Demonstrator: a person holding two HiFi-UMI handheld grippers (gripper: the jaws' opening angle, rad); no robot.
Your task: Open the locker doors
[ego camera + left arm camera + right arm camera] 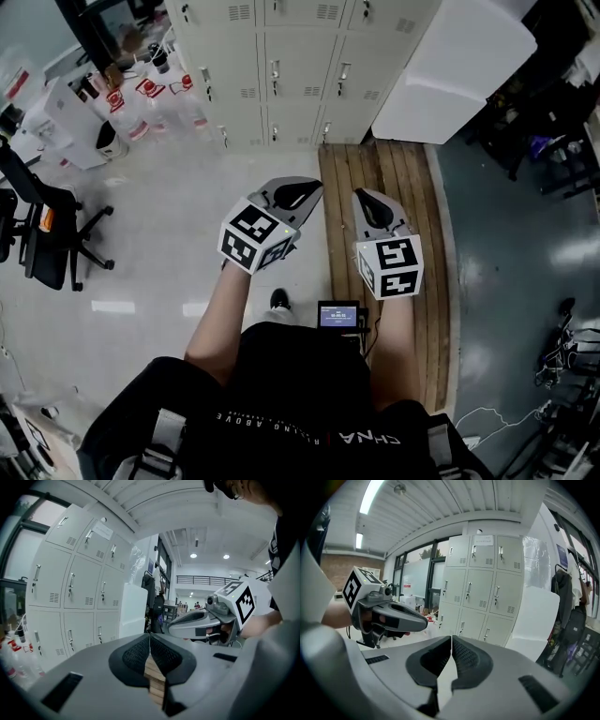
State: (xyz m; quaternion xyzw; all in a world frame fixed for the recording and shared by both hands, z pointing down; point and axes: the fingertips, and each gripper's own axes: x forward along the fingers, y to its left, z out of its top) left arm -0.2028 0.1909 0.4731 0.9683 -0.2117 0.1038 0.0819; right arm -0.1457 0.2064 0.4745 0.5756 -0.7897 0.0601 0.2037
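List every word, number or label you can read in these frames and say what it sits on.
"CHNA": print on the person's black shirt, seen upside down.
"ABOVE": end of a smaller line beside it; the rest is unclear.
Paper notice on a top locker door: too small to read.
Small screen at the person's waist: digits blurred.
Red-and-white labels on containers by the lockers: unreadable.

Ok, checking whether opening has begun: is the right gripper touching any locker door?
Apart. The head view shows the right gripper over the wooden floor strip, short of the lockers; its own view shows the doors beyond its shut tongs.
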